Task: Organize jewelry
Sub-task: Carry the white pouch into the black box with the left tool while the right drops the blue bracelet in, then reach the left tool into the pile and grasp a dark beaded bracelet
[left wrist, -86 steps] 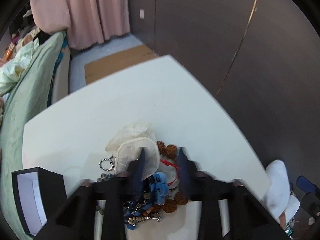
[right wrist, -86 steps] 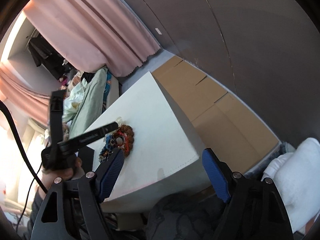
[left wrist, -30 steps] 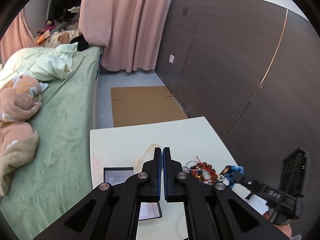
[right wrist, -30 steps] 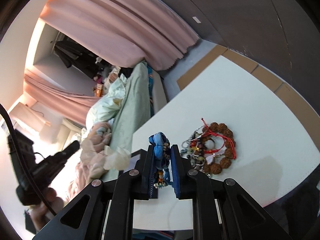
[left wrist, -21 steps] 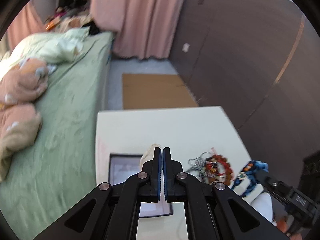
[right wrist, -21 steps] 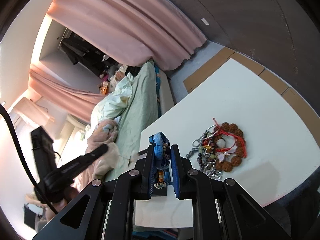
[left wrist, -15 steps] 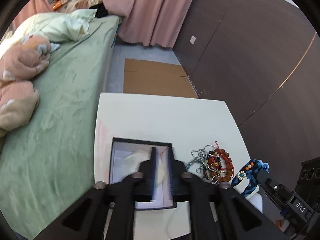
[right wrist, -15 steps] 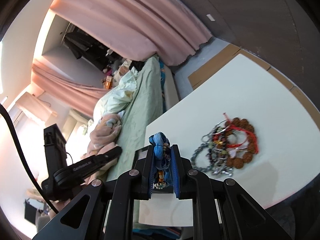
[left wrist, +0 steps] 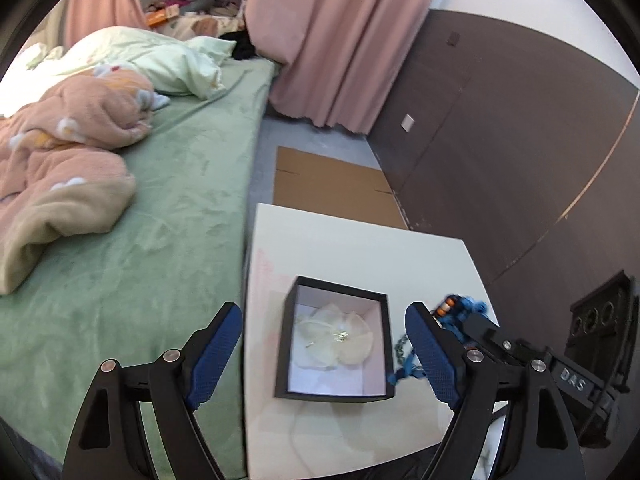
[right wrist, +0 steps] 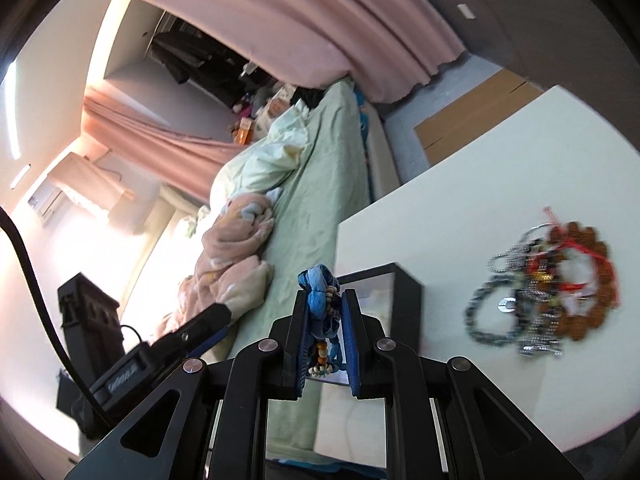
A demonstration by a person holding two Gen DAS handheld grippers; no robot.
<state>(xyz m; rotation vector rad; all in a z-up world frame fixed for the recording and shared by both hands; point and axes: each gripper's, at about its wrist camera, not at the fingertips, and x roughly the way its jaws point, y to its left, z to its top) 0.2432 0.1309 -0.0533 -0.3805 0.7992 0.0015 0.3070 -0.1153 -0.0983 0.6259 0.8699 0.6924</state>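
Left wrist view shows a white worktop point(left wrist: 360, 256) beside a green bed point(left wrist: 168, 240), with pink curtains point(left wrist: 344, 40) and a dark wall point(left wrist: 500, 140) behind. On the worktop stands a black box point(left wrist: 334, 344) with a pale pouch point(left wrist: 336, 338) inside. The left gripper point(left wrist: 324, 356) hangs over the box, its jaws opening, nothing between them. The right gripper point(right wrist: 325, 332) is clamped on a blue bracelet point(right wrist: 318, 280). More jewelry point(right wrist: 544, 288) lies in a heap on the worktop, well apart from the box.
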